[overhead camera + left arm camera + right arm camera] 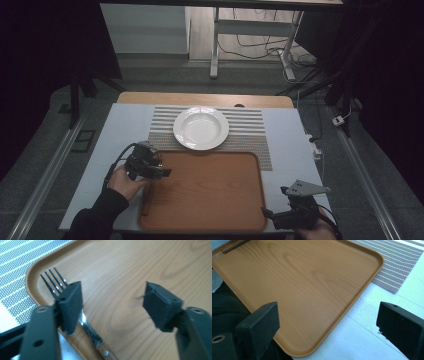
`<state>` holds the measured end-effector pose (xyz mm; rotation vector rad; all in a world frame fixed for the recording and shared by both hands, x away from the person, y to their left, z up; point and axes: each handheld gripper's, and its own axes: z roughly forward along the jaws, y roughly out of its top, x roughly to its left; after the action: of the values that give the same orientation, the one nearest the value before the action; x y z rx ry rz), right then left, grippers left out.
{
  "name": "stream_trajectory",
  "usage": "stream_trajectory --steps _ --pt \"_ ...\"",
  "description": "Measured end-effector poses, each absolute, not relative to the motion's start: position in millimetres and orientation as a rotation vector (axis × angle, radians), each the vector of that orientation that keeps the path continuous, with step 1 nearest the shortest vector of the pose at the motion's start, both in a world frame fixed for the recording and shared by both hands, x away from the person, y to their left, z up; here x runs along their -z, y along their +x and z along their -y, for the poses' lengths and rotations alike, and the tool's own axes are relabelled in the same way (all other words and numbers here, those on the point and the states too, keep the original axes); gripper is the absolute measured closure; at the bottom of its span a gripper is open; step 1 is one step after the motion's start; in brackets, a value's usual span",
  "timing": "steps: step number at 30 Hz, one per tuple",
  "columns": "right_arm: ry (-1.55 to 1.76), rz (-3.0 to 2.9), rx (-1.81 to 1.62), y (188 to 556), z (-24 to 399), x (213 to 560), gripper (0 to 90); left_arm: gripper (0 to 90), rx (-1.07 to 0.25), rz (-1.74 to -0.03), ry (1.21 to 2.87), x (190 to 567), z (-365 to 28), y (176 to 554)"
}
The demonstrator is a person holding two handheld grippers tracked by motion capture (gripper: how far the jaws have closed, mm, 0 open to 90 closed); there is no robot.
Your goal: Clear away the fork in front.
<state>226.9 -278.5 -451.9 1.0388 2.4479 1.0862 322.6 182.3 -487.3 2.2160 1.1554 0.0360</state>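
Fork, metal, four tines, wood handle w/ rivet (83, 322): task item, lying on the orange-brown wooden tray (210, 192) along its left edge, tines toward the far-left corner.

High view: left gripper (162, 172) over tray's left edge, near far-left corner; right gripper (267, 214) at near-right corner, off the tray. White round plate (201, 128) on grey-and-white striped placemat (250, 131) beyond tray's far edge.

Left gripper view: jaws apart, nothing between the pads; fork sits under the left-hand jaw, not clamped. Tines shiny, straight; neck dark; handle end cut off by frame.

Right gripper view: jaws wide apart, holding nothing, tray's corner and white tabletop (362, 340) beyond.

Step, as judged: fork placed and released. To do well: lift left gripper straight up, keep jaws wide so no pad drags the fork off line.
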Motion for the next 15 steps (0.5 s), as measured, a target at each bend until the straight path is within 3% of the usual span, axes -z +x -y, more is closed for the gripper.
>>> stream_trajectory --steps 9,15 --pt "1.038 -2.449 -1.088 226.7 278.5 451.8 4.6 7.3 -0.051 -1.08 2.224 482.7 -179.3 308.9" --pt "1.042 -2.448 -1.087 226.9 278.4 451.7 4.6 2.9 -0.048 -1.053 2.185 476.1 -187.6 296.5"
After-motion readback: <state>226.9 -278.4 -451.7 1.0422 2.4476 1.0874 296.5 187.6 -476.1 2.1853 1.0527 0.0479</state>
